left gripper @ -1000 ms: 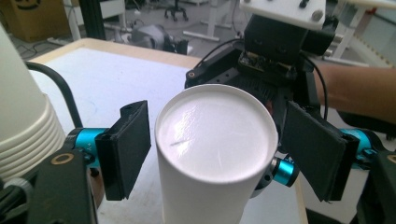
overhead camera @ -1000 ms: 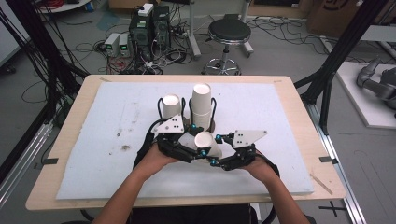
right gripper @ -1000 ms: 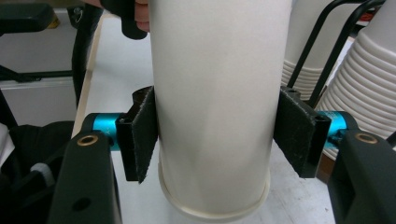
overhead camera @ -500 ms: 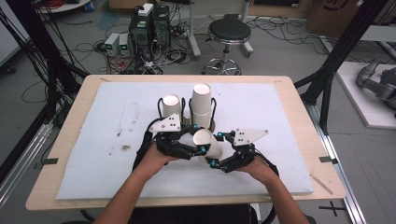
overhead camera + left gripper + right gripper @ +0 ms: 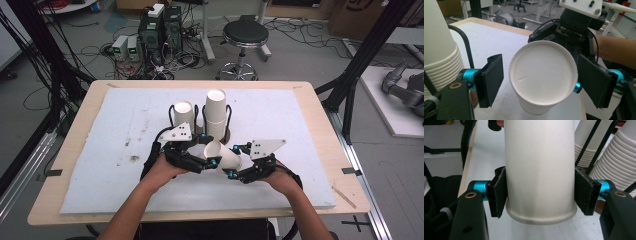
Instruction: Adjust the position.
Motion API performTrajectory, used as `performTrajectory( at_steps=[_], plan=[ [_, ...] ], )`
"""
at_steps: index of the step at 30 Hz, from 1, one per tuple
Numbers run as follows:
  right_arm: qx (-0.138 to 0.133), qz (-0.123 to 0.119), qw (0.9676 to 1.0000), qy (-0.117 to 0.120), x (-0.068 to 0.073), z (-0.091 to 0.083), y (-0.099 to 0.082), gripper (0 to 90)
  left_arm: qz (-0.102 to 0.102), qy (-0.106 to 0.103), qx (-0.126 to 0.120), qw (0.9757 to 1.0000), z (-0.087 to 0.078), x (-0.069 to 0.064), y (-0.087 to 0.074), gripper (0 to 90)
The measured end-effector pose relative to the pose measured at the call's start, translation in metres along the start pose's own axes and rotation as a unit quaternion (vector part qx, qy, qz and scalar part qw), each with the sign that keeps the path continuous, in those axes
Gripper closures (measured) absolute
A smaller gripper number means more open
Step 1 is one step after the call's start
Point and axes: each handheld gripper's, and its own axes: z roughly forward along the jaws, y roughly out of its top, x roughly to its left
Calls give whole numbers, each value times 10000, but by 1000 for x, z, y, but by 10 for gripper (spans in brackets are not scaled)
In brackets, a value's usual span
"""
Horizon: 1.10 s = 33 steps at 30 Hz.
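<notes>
The right gripper (image 5: 540,192) clamps the paper cup (image 5: 223,155) near its rim, just in front of the cup stacks (image 5: 216,114). The left gripper (image 5: 544,83) has just opened, its pads flanking the cup's base, not pressing.

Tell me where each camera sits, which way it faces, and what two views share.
High view: above the table's near edge, facing forward and down; forearms, left gripper, right gripper.
Left gripper view: rides it, facing the cup bottom; open pads, opposite forearm.
Right gripper view: faces the cup wall, pads pressing.
All share the cup.
</notes>
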Motion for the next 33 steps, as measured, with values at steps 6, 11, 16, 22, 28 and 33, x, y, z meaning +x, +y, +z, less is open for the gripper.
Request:
performTrajectory(
  at_steps=[6,11,16,22,28,33],
  plan=[
    [-137,67,9996,224,0,-1,1,357,26,-244,50,9997,4,-1,-2,252],
    [-177,217,9989,367,-1,-2,0,314,136,-408,-20,9991,3,-2,-3,345],
    [-639,770,9945,308,-3,-6,-1,153,110,-394,-278,9988,-4,0,-1,346],
    [-747,789,9934,365,-2,-5,-1,154,115,-539,-422,9976,-8,-1,-2,347],
    [-731,579,9940,578,3,1,0,275,154,-689,-470,9964,-10,-2,-3,351],
    [-650,435,9952,592,3,0,0,292,139,-508,-346,9980,-13,-3,-5,317]
  ],
)
